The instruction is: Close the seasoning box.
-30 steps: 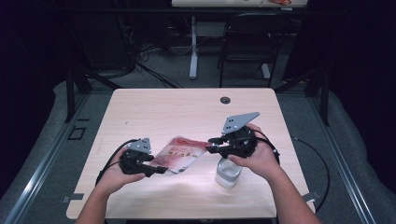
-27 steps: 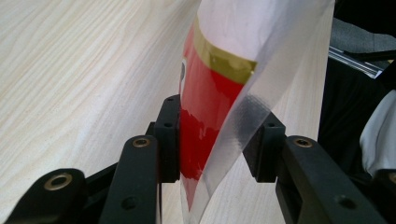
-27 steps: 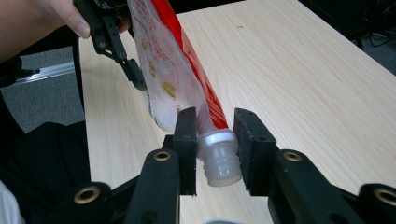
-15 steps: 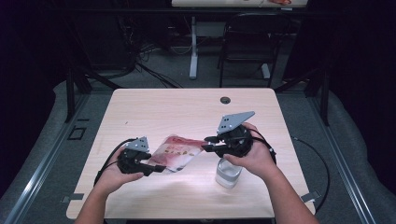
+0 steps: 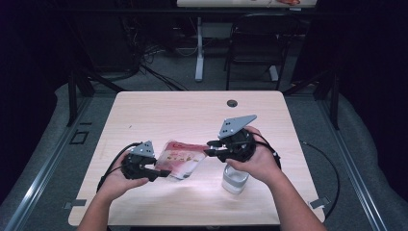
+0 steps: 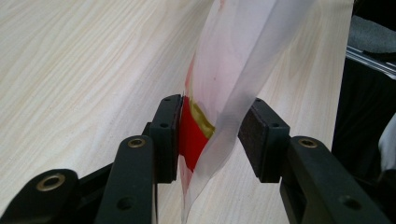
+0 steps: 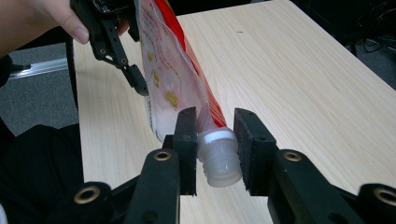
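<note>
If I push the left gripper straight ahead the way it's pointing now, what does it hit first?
The pouch itself: the left gripper already has its lower end between the jaws, which have just been opening. Further along that line, probably the right gripper at the spout.

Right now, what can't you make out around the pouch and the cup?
- Cup, high view: the right hand covers its top, so any contents are hidden.
- Pouch print, high view: too small to read.
- Pouch bottom, left gripper view: cut off by the top edge.
- Spout cap, right gripper view: the fingers cover its sides.
</note>
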